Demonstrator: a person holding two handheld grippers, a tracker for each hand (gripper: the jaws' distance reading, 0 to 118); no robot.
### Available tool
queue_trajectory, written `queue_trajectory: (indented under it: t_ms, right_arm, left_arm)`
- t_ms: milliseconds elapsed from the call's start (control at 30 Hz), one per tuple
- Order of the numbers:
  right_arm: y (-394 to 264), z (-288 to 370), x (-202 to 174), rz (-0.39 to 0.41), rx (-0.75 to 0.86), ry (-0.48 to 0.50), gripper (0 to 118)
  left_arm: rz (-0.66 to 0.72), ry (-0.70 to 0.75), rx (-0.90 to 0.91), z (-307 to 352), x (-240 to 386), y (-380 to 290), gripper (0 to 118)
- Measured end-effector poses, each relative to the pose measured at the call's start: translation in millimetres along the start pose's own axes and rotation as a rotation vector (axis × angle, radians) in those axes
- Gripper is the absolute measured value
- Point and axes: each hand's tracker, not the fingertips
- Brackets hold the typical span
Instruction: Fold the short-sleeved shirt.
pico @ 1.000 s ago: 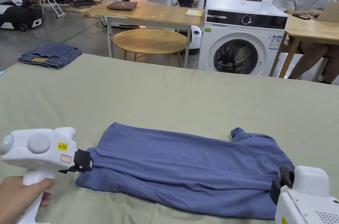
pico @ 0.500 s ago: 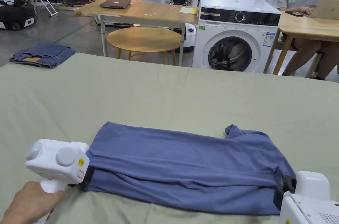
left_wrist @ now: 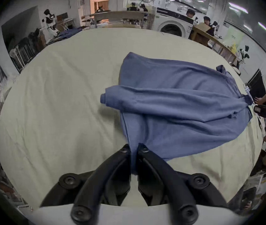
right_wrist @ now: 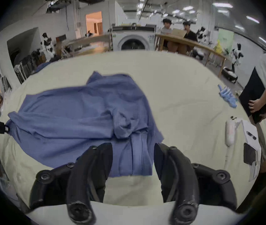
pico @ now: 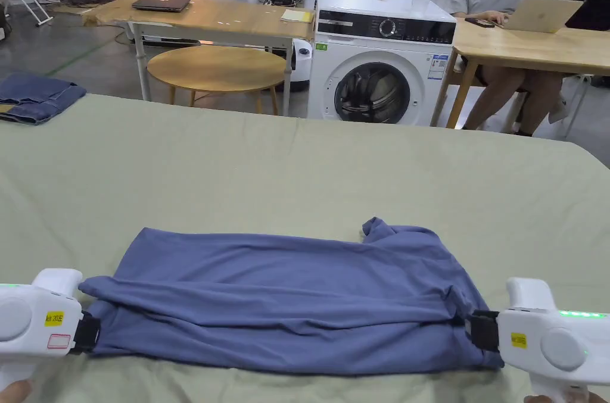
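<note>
The left hand-held gripper pinches the shirt hem at nine o'clock, the right hand-held gripper apparently gapes around its three o'clock edge, so lifting could drop that end.

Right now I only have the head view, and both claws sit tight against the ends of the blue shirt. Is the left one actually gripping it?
Observer: Yes. In the left gripper view the left claw is shut on the edge of the shirt, with cloth pinched between both jaws.
Operator: And the right one?
Observer: Open. In the right gripper view the right claw has its jaws wide apart, and the shirt's end lies loose between them.
Operator: Anything on the bed off to my right?
Observer: A small light-blue bundle lies on the sheet, apart from the shirt.
</note>
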Motion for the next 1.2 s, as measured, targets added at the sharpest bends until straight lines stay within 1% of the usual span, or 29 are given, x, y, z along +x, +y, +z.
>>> queue_trajectory:
  t_ms: [67, 133, 167, 200, 233, 267, 300, 333, 367, 400, 467, 533, 633, 700, 767, 933, 1000, 1100, 1200]
  right_arm:
    - [-1, -20, -1, 0.01, -0.069, -0.011, 55]
    - [-7, -41, -1, -0.005, -0.155, 0.033, 55]
    - [-9, -47, -3, -0.011, -0.189, 0.034, 55]
    - [-11, -50, -5, -0.012, -0.175, 0.028, 52]
    - [-11, -44, -9, -0.016, -0.137, 0.003, 49]
    - [-11, -42, -11, -0.011, -0.136, 0.008, 36]
    - [-11, -43, -14, -0.012, -0.135, 0.046, 16]
    - [-12, -44, -18, -0.014, -0.132, 0.069, 5]
    - [-13, -42, -23, 0.016, -0.124, 0.015, 5]
    - [-15, -37, -27, 0.041, -0.116, 0.001, 4]
    - [-14, -31, -25, 0.034, -0.105, 0.009, 3]
    - [-13, -15, -22, 0.01, -0.071, 0.026, 2]
    - [-8, 12, -20, 0.025, -0.029, 0.006, 2]
    - [-6, 30, -16, 0.012, -0.002, 0.022, 3]
    - [-8, 48, -17, 0.033, 0.024, 0.006, 2]
    - [-31, 87, -20, 0.07, 0.011, -0.029, 2]
    - [-46, 95, -20, 0.07, -0.008, -0.023, 2]
    - [-77, 103, -24, 0.08, -0.053, -0.039, 2]
    - [-110, 100, -30, 0.104, -0.137, -0.062, 2]
  left_arm:
    - [0.005, -0.001, -0.007, -2, -1, 1, 0]
    - [0.006, 0.0, -0.005, -2, -1, 0, 0]
    - [0.009, -0.001, -0.006, -2, -1, 0, 0]
    - [0.009, -0.002, -0.006, -2, -1, 0, 0]
    - [0.008, 0.0, -0.004, -2, 0, 0, 0]
    - [0.009, 0.0, -0.004, -2, 0, -1, 0]
    - [0.009, 0.0, -0.002, -1, 1, -1, 0]
    - [0.009, 0.002, 0.003, -1, 0, -1, 0]
    - [0.008, 0.001, 0.008, -1, 1, -1, 0]
    - [0.004, -0.001, 0.009, 0, 1, -2, 0]
    - [0.005, -0.004, 0.016, 4, 0, -2, 0]
    - [0.013, -0.011, 0.035, 11, -1, 0, 0]
    - [0.012, -0.026, 0.068, 26, -1, 2, 0]
    - [0.012, -0.04, 0.083, 35, -1, 3, 0]
    - [0.017, -0.052, 0.095, 45, -3, 0, 0]
    - [0.004, -0.037, 0.097, 68, -8, -26, 0]
    - [0.007, -0.041, 0.089, 72, -9, -42, 0]
    - [-0.009, -0.034, 0.059, 76, -10, -72, 0]
    - [-0.007, -0.014, 0.022, 73, -13, -102, 0]
